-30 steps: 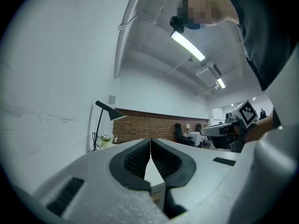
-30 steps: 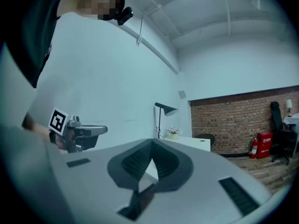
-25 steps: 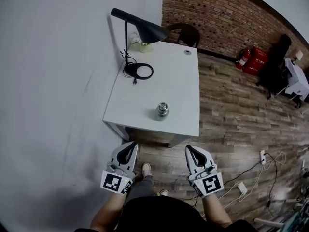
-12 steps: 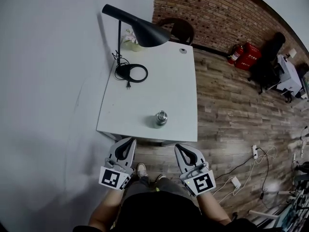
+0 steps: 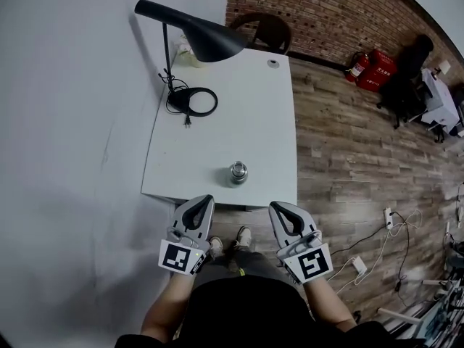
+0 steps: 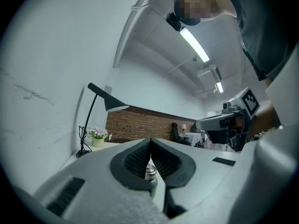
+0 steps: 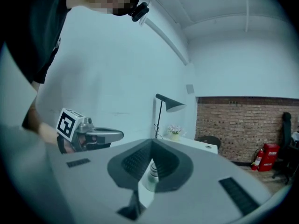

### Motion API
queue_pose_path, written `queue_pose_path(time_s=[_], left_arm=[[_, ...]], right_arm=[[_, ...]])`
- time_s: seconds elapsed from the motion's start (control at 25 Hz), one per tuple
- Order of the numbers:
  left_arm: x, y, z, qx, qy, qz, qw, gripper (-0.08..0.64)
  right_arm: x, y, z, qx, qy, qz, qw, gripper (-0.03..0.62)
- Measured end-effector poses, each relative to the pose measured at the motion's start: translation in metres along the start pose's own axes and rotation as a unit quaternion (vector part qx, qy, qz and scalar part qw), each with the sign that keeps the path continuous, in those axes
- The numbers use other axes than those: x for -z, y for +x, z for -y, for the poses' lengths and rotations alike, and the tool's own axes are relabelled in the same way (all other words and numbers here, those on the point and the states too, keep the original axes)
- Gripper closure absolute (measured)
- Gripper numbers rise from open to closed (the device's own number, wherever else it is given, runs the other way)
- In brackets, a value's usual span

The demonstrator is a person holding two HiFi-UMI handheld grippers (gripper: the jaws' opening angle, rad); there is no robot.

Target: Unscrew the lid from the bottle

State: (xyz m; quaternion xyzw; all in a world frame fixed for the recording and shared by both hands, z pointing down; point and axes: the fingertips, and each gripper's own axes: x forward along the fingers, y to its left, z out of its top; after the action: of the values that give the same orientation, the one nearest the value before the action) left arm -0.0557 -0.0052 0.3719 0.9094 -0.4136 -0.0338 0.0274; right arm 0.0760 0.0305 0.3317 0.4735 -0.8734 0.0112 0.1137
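Observation:
A small steel bottle (image 5: 238,172) with a metal lid stands upright near the front edge of the white table (image 5: 254,122). It shows far off through the jaw gaps as the bottle (image 6: 150,173) in the left gripper view and the bottle (image 7: 152,174) in the right gripper view. My left gripper (image 5: 205,200) and right gripper (image 5: 278,207) hover side by side just short of the table's front edge, both shut and holding nothing. The bottle stands ahead, between the two.
A black desk lamp (image 5: 196,38) with its round base (image 5: 192,101) and cord stands at the table's back left. A small flowerpot (image 5: 183,53) sits behind it, a dark chair (image 5: 264,29) beyond. The wall is on the left; wood floor, cables and red extinguishers (image 5: 370,69) on the right.
Both grippers have moved forward toward the table's front edge, and the table and bottle now lie closer under the view. Jaws stay shut.

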Motion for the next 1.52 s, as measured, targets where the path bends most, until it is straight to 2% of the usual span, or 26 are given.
queue_pose_path(time_s=[0.24,0.56,0.6,0.64,0.88,1.0,1.24,1.4,1.52], left_arm=[[0.016,0.010,0.001,-0.004,0.008,-0.029,0.9996,0.535],[0.081,0.037,-0.004,0.016,-0.008,-0.074,0.9971,0.529],[0.089,0.042,-0.003,0.022,-0.012,-0.077,0.9967,0.486],[0.097,0.048,-0.002,0.029,-0.017,-0.082,0.9961,0.410],[0.152,0.084,0.006,0.078,-0.020,-0.121,0.9894,0.223],[0.172,0.098,0.006,0.090,-0.020,-0.132,0.9870,0.192],[0.197,0.116,0.006,0.104,-0.028,-0.144,0.9837,0.175],[0.200,0.126,0.006,0.111,-0.020,-0.142,0.9834,0.172],[0.198,0.132,0.007,0.119,-0.013,-0.135,0.9836,0.173]], right_arm=[[0.019,0.011,0.015,-0.014,0.011,-0.006,1.000,0.578],[0.042,0.049,0.028,-0.035,0.005,-0.014,0.999,0.578],[0.044,0.053,0.030,-0.038,0.002,-0.016,0.999,0.578],[0.047,0.057,0.031,-0.040,0.000,-0.017,0.999,0.578],[0.067,0.087,0.033,-0.054,-0.002,-0.022,0.998,0.578],[0.075,0.099,0.033,-0.059,0.000,-0.023,0.998,0.578],[0.086,0.112,0.032,-0.074,0.002,-0.022,0.997,0.577],[0.095,0.120,0.029,-0.087,0.007,-0.034,0.996,0.533],[0.104,0.128,0.023,-0.102,0.015,-0.050,0.993,0.432]])
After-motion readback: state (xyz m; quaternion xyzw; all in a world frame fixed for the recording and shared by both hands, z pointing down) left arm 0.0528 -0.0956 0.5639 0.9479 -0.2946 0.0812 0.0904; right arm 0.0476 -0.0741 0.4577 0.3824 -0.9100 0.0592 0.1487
